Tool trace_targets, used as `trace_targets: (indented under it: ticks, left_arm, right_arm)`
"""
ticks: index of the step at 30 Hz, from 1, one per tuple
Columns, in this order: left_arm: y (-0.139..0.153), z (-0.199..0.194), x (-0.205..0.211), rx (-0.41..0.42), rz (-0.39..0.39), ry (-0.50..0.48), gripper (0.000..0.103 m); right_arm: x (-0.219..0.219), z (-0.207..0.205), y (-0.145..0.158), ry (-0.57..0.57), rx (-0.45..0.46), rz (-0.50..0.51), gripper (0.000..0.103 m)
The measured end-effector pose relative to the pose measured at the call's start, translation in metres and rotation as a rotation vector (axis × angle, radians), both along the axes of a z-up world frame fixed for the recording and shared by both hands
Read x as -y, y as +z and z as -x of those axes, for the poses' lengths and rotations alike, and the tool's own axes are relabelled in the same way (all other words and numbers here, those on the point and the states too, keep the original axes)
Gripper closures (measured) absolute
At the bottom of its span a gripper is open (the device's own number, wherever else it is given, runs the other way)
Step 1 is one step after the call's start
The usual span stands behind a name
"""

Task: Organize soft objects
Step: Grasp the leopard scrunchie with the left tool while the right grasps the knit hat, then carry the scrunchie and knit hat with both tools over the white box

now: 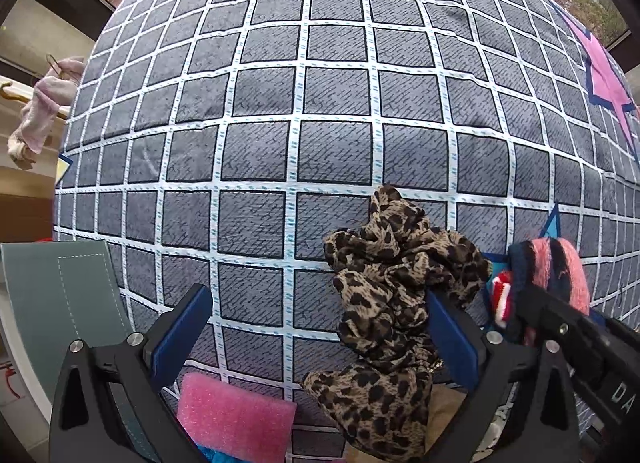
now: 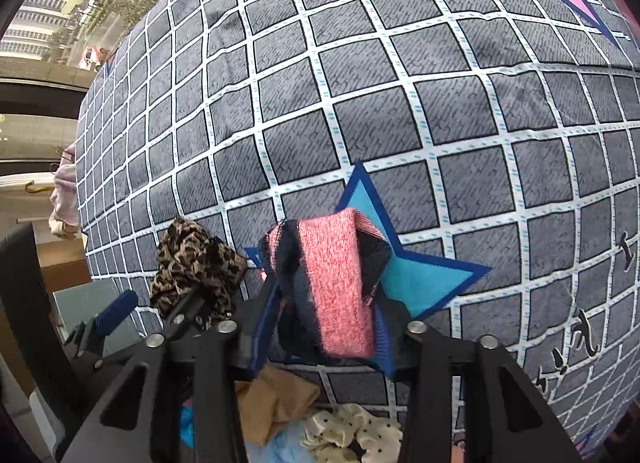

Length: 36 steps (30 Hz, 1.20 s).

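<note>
Our left gripper (image 1: 320,327) stands wide apart beside the leopard scarf (image 1: 384,303); our right gripper (image 2: 320,327) clamps the pink-striped knit (image 2: 340,283), right of that scarf.

Both grippers (image 1: 316,327) (image 2: 324,327) blk frames w/ silver screws, blue pads — white "DA" lettering.

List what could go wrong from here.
1. The leopard-print scarf drapes over one finger of the open left gripper; it may slide off or snag.
2. The right gripper pinches the pink-and-navy knit piece with much fabric loose, so it could slip.
3. The two grippers are close and may collide.
</note>
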State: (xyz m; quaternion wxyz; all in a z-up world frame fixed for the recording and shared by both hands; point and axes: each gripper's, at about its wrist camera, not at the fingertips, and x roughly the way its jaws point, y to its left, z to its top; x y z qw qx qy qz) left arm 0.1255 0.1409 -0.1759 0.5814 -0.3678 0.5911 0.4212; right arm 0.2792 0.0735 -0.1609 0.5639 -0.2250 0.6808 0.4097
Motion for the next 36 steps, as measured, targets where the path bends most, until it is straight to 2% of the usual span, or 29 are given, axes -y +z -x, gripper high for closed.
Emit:
trace_targets:
  ticks: [1, 4, 5, 6, 7, 9, 16, 20, 24, 30, 32, 36]
  left_arm:
    - [0.000, -0.001, 0.000, 0.003, 0.005, 0.005, 0.003]
    - [0.001, 0.000, -0.005, 0.080, 0.024, 0.003, 0.027]
    - [0.002, -0.001, -0.006, 0.112, 0.038, 0.001, 0.043]
    - [0.002, -0.002, -0.007, 0.137, 0.050, -0.003, 0.067]
    - [0.003, -0.005, -0.007, 0.148, 0.061, -0.009, 0.076]
    - [0.007, -0.011, -0.005, 0.142, 0.046, -0.036, 0.083]
    - [0.030, -0.019, 0.006, 0.195, 0.015, -0.078, 0.086]
    - [0.042, -0.026, 0.015, 0.190, -0.013, -0.109, 0.086]
    - [0.057, -0.023, 0.033, 0.220, -0.020, -0.113, 0.086]
    - [0.098, -0.023, 0.067, 0.250, -0.056, -0.178, 0.086]
    - [0.124, -0.004, 0.088, 0.266, -0.073, -0.204, 0.086]
    - [0.150, -0.003, 0.125, 0.290, -0.081, -0.259, 0.086]
  right_arm:
    - [0.001, 0.000, 0.002, 0.009, 0.011, -0.003, 0.067]
    - [0.009, -0.003, 0.009, 0.008, 0.031, -0.010, 0.070]
    - [0.012, -0.005, 0.010, -0.001, 0.026, -0.012, 0.071]
    - [0.014, -0.008, 0.012, -0.008, 0.025, -0.015, 0.072]
    - [0.019, -0.012, 0.015, -0.015, 0.026, -0.018, 0.072]
    - [0.026, -0.020, 0.020, -0.031, 0.026, -0.022, 0.072]
    - [0.053, -0.043, 0.037, -0.107, -0.014, -0.052, 0.072]
    - [0.070, -0.049, 0.052, -0.119, -0.017, -0.067, 0.072]
    - [0.089, -0.051, 0.071, -0.120, -0.011, -0.093, 0.072]
    - [0.122, -0.049, 0.102, -0.076, 0.020, -0.127, 0.072]
    - [0.134, -0.046, 0.109, -0.065, 0.022, -0.132, 0.072]
    - [0.161, -0.037, 0.126, -0.032, 0.033, -0.149, 0.072]
